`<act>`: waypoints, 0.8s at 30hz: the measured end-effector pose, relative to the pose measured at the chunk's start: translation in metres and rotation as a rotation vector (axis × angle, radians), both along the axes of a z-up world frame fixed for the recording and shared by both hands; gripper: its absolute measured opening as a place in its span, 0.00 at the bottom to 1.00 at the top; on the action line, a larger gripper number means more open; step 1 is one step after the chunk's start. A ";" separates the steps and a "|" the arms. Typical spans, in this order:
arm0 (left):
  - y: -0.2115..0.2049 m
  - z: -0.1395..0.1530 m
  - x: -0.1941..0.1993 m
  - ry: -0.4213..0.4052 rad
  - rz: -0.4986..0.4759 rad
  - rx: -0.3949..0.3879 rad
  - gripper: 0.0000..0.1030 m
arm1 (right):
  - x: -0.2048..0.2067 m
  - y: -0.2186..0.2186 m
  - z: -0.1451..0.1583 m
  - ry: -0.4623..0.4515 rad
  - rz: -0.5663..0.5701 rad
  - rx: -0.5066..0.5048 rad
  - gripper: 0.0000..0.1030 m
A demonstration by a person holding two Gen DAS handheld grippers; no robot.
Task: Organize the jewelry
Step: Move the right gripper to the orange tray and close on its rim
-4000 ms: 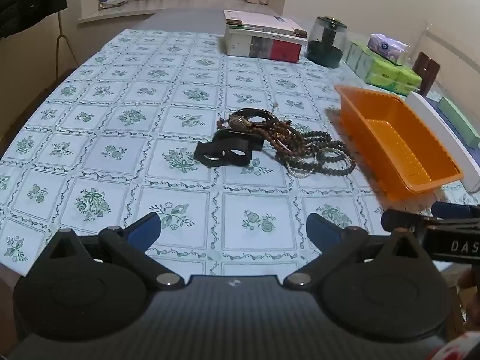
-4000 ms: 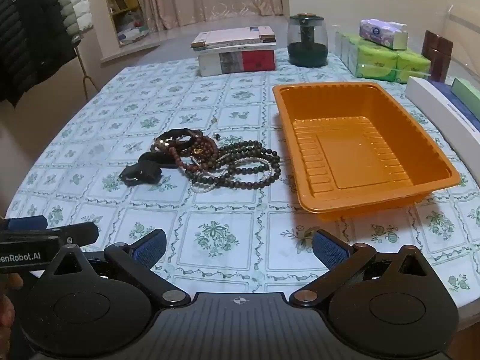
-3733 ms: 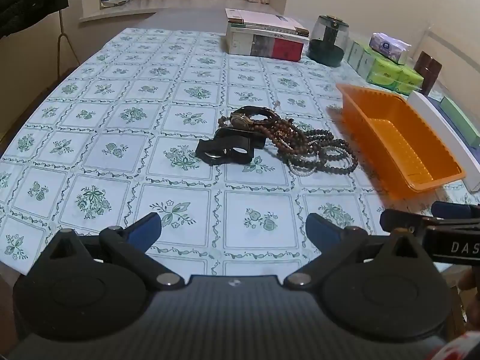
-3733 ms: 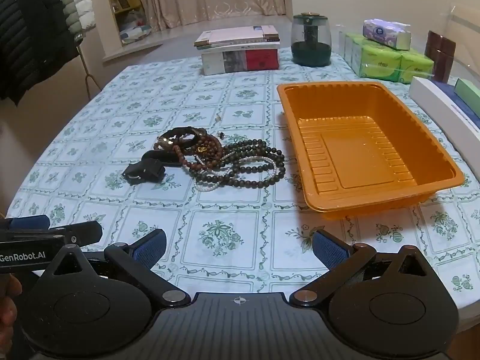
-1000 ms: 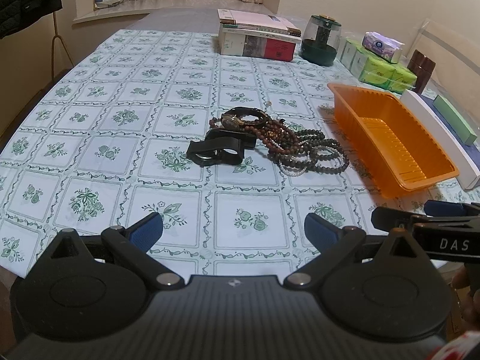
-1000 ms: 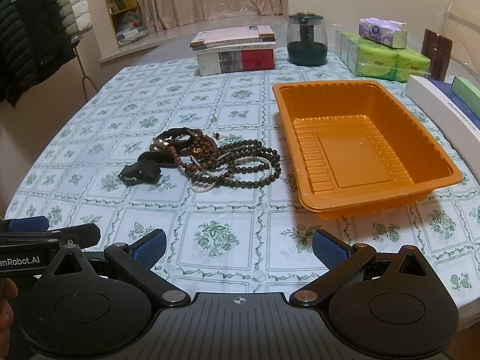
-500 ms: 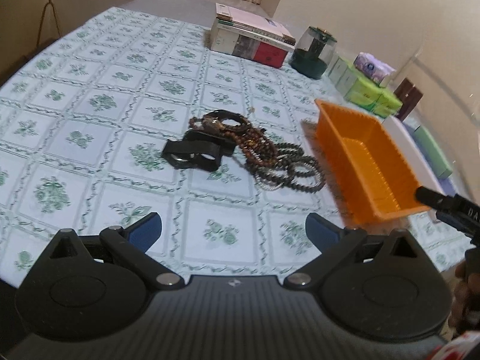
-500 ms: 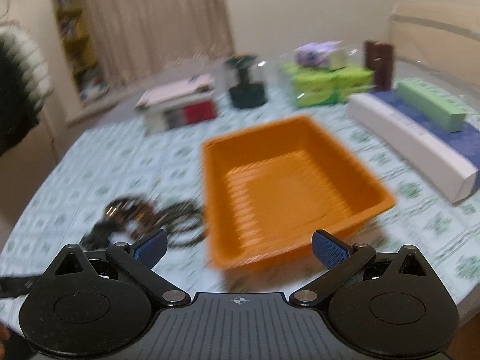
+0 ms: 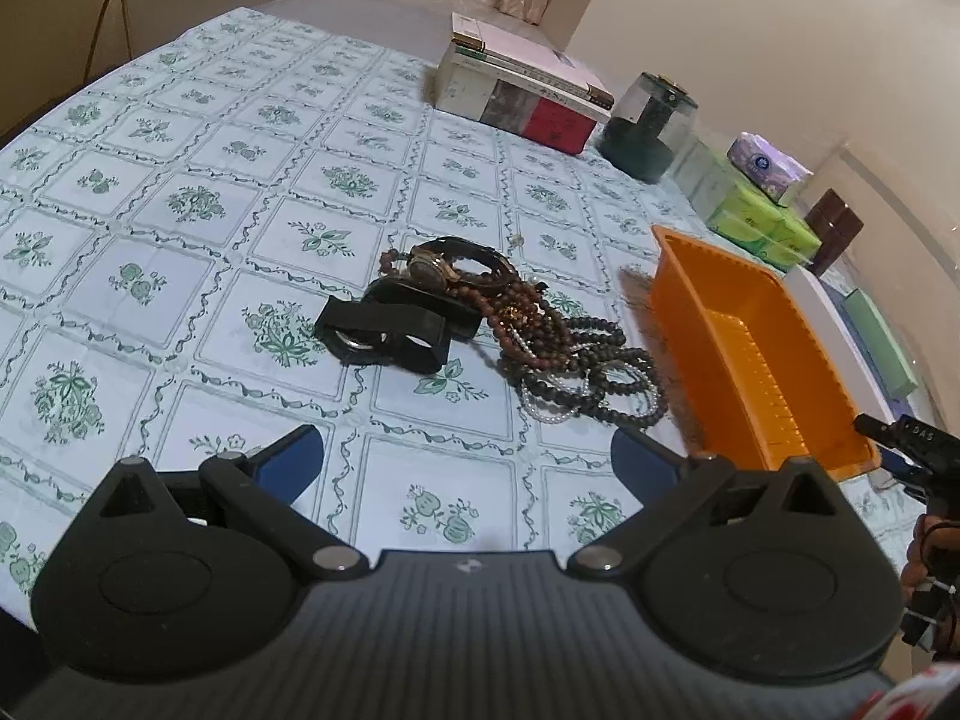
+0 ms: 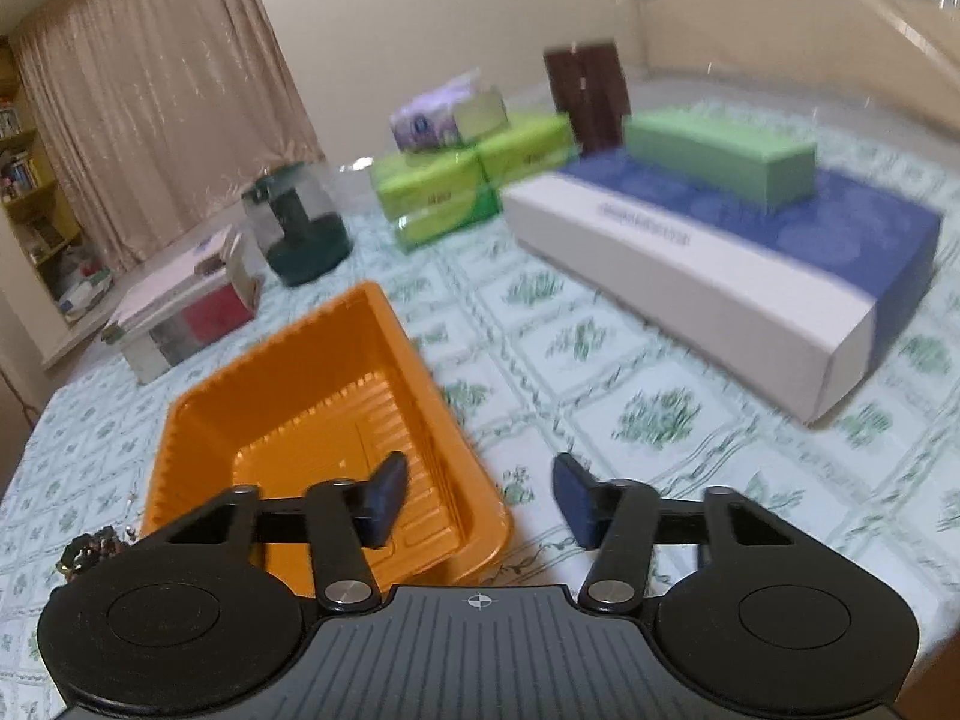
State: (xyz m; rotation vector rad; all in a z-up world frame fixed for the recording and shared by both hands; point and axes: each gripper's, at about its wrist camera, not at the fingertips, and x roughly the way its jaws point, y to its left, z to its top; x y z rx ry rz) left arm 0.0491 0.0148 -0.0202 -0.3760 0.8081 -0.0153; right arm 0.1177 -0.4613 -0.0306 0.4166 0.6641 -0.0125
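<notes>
A heap of jewelry lies mid-table in the left wrist view: a black watch strap [image 9: 384, 336], a brown-strapped watch [image 9: 441, 264] and dark bead bracelets [image 9: 576, 354]. My left gripper [image 9: 465, 456] is open and holds nothing, a short way in front of the heap. The orange tray [image 9: 750, 354] stands right of the beads and holds nothing. My right gripper [image 10: 480, 498] is at the orange tray's [image 10: 300, 396] near right corner. Its jaws are closing, one finger over the tray's inside and one outside, and the pads are off the rim. A bit of the jewelry [image 10: 90, 546] shows at the lower left.
At the back stand a stack of books [image 9: 522, 96], a dark green jar [image 9: 648, 126] and green tissue packs [image 10: 456, 180]. A long white-and-blue box [image 10: 720, 264] with a green box [image 10: 714, 156] on it lies right of the tray. The table's edge runs close below both grippers.
My right gripper has swung right, from facing the jewelry to the tray's right corner, and its jaws have narrowed. The left gripper has rolled and drifted a little nearer the heap.
</notes>
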 end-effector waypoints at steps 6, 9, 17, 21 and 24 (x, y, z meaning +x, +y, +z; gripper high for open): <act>-0.007 -0.006 0.009 0.019 -0.008 0.011 0.98 | 0.011 0.000 -0.017 0.013 0.055 0.049 0.25; -0.010 -0.010 0.011 0.027 -0.007 0.009 0.98 | 0.013 -0.003 -0.019 0.010 0.062 0.076 0.23; -0.018 -0.011 0.012 0.026 -0.036 0.018 0.98 | 0.020 0.000 -0.020 0.028 0.084 0.062 0.19; -0.017 -0.010 0.010 0.018 -0.030 0.030 0.98 | 0.021 0.008 -0.017 0.042 0.091 0.046 0.18; -0.014 -0.009 0.008 0.014 -0.024 0.023 0.98 | 0.023 0.008 -0.020 0.053 0.060 0.080 0.19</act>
